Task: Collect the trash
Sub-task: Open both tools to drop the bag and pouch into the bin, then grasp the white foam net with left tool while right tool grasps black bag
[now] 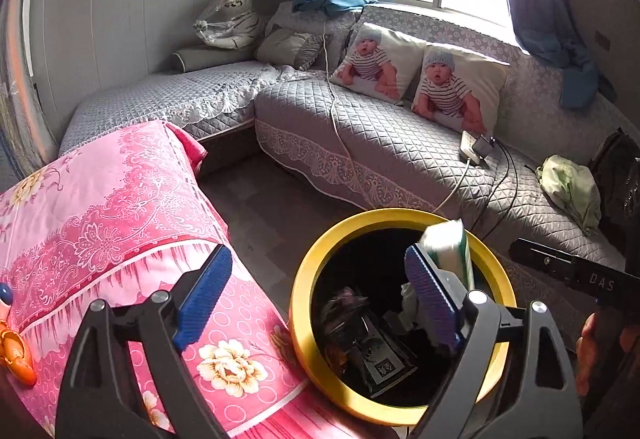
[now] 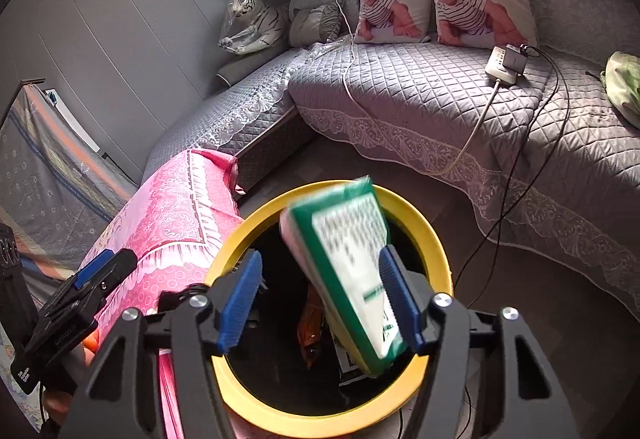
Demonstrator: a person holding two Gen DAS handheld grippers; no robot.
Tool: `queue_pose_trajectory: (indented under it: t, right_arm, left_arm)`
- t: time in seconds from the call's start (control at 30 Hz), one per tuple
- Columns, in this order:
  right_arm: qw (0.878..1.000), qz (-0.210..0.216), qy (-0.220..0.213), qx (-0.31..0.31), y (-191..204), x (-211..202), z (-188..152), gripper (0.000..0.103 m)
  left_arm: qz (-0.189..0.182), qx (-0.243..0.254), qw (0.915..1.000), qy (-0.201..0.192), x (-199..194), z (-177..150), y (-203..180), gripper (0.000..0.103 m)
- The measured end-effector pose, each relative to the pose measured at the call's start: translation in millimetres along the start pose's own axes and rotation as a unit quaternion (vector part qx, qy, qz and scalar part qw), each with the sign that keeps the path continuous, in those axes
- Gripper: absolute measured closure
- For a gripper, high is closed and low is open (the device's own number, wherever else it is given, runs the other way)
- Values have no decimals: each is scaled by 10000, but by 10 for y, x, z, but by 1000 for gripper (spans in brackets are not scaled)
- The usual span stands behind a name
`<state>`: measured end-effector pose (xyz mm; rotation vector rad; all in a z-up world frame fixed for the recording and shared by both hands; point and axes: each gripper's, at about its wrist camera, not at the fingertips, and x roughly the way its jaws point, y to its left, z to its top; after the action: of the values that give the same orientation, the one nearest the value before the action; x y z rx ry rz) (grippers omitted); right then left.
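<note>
Left wrist view first: the left gripper (image 1: 318,299) hangs over the near-left rim of the yellow bin (image 1: 308,263), jaws spread wide and nothing between them. Its left finger sits over the pink cloth (image 1: 120,207), its right finger over the bin's mouth. Scraps of trash (image 1: 360,331) lie down in the dark bottom. A green-and-white packet (image 1: 450,243) shows just behind the right finger, over the far rim, with the right gripper's black body reaching in from the right edge.

Right wrist view now: the right gripper (image 2: 320,299) is directly above the bin (image 2: 240,227), released, jaws apart. The packet (image 2: 348,271) lies between them, leaning against the right finger and clear of the left one, so nothing pinches it. It is blurred, long axis running away from the camera and tilted, near end low over the opening, far end up by the far rim. The right hand is plainly the nearer one; from here the packet looks set to fall straight in. The left gripper (image 2: 96,275) pokes in at the left edge, over the pink cloth (image 2: 176,215).
</note>
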<state>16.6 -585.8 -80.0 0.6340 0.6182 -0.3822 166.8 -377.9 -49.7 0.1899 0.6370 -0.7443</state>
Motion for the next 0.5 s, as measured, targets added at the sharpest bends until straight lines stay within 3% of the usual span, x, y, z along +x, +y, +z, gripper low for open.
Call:
queue_pose_trajectory:
  t: [0.17, 0.3, 0.5]
  right_arm:
    - [9987, 77, -509, -71, 57, -287, -8, 29]
    - [9952, 449, -793, -352, 237, -426, -7, 23]
    - [9798, 1332, -531, -1391, 1104, -263, -121, 20]
  left_arm:
    - [585, -47, 9973, -444, -483, 63, 119, 12]
    - [867, -154, 9930, -784, -978, 132, 277, 9]
    - [1296, -613, 9786, -1473, -1715, 11, 822, 8]
